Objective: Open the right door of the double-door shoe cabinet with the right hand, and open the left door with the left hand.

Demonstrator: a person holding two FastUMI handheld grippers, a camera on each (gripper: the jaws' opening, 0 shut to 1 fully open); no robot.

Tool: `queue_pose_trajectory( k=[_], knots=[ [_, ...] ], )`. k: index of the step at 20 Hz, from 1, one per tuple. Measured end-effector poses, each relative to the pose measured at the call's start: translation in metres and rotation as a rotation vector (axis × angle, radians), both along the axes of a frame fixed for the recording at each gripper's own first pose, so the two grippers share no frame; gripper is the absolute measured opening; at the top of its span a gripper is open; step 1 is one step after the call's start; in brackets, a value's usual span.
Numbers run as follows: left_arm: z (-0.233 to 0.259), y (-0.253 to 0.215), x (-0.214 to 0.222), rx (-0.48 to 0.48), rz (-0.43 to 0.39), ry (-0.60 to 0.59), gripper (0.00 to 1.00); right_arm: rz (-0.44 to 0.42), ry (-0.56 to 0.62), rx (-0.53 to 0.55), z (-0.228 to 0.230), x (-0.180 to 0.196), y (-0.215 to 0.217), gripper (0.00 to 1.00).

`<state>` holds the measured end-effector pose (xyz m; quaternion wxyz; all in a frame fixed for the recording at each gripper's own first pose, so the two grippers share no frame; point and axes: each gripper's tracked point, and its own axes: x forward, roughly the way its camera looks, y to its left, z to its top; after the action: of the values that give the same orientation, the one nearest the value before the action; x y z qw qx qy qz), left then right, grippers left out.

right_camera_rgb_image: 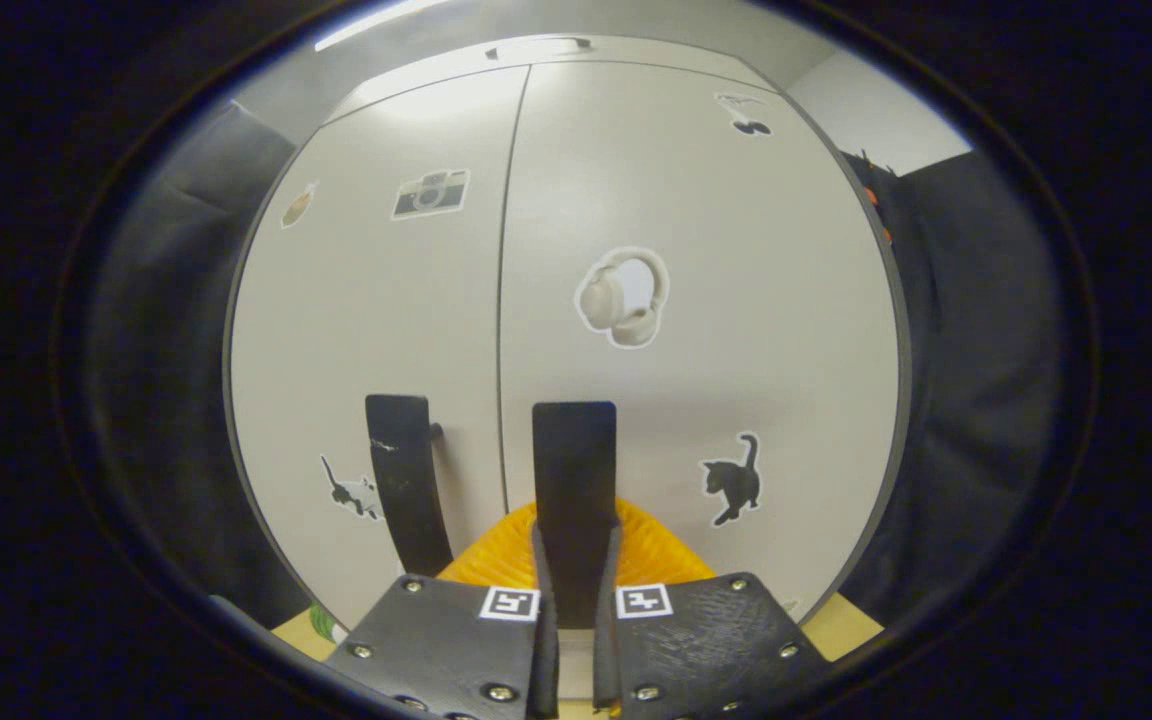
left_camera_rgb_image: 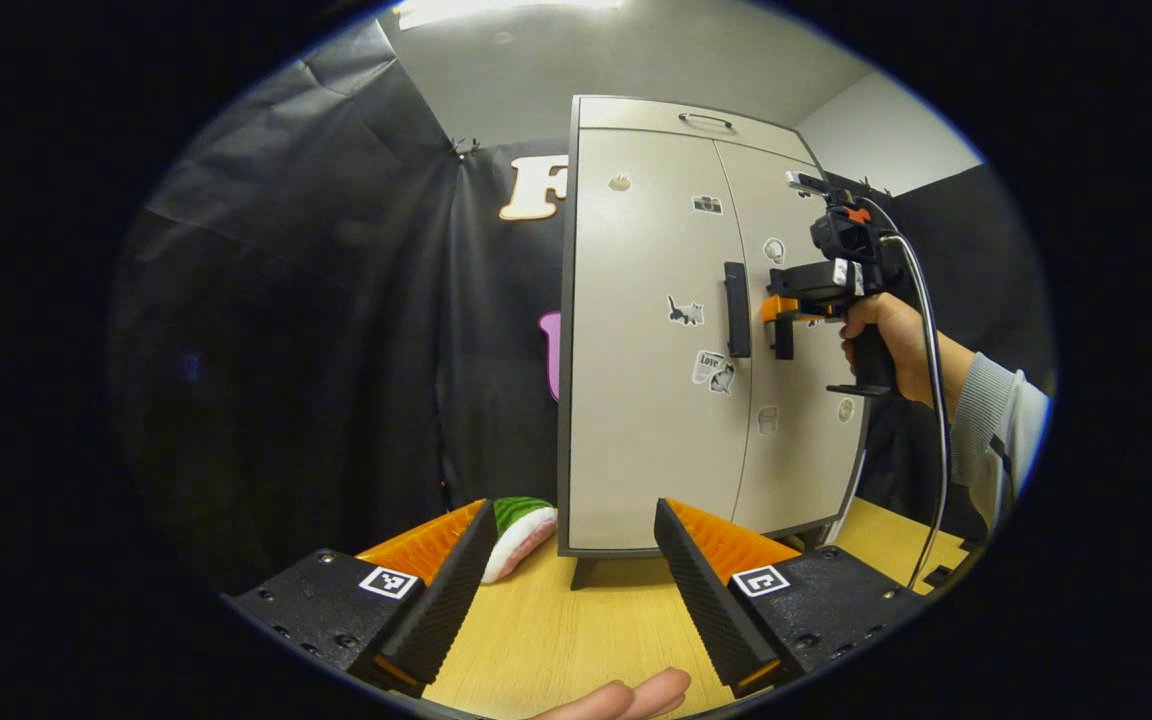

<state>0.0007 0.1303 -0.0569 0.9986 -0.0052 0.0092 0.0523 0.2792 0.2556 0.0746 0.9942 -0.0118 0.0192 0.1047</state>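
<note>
Status: both doors of the shoe cabinet (left_camera_rgb_image: 676,330) are closed; no door has been swung out yet.

Left gripper (left_camera_rgb_image: 571,575): jaws spread wide, holding nothing. It hangs over the wooden tabletop (left_camera_rgb_image: 576,630), well back from the cabinet. Ahead of it and slightly up stands the left door (left_camera_rgb_image: 636,400), with its dark vertical handle (left_camera_rgb_image: 737,310) up and to the right of the fingers, well apart from them. Just beyond the left finger (left_camera_rgb_image: 446,590), on the table beside the cabinet's corner, lies a green, white and pink soft object (left_camera_rgb_image: 519,530); its type cannot be determined. A bare hand's fingertips (left_camera_rgb_image: 626,697) show at the lower edge, below the fingers.

Right gripper (right_camera_rgb_image: 576,600): in the right gripper view the two fingers (right_camera_rgb_image: 546,640) stand narrowly apart with the right door's handle (right_camera_rgb_image: 574,500) rising straight up between them. The jaws appear closed on the handle, though the contact itself is hidden. The left door's handle (right_camera_rgb_image: 406,490) stands just left of the fingers, untouched. The right door (right_camera_rgb_image: 696,330) lies flush directly ahead, its edge seam unbroken. In the left gripper view this gripper, held by a person's hand (left_camera_rgb_image: 886,335), sits at the right door's handle.

Judgement: the right-door grasp is set or nearly set; the pull remains. The left door is entirely outstanding: approach, grasp, pull.
</note>
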Motion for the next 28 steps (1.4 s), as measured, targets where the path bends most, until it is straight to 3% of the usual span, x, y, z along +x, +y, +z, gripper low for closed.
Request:
queue_pose_trajectory(
  k=[5,8,13,22,28],
  knots=[
    [0.021,-0.013,-0.014,-0.018,-0.001,-0.024,0.98,0.089,0.015,0.014,0.003,-0.023,-0.007,0.14],
    [0.028,-0.020,-0.020,-0.020,0.007,-0.031,0.98,0.098,0.021,0.035,0.005,-0.045,-0.022,0.13],
    [0.021,-0.047,-0.022,-0.046,-0.050,0.000,0.98,0.147,0.015,0.060,0.009,-0.081,-0.054,0.13],
    [0.019,-0.067,-0.029,-0.031,-0.101,0.013,0.99,0.139,-0.009,0.054,0.016,-0.113,-0.108,0.13],
    [0.020,-0.083,-0.033,-0.029,-0.147,0.001,0.98,0.083,-0.030,0.047,0.021,-0.120,-0.147,0.12]
  ],
)
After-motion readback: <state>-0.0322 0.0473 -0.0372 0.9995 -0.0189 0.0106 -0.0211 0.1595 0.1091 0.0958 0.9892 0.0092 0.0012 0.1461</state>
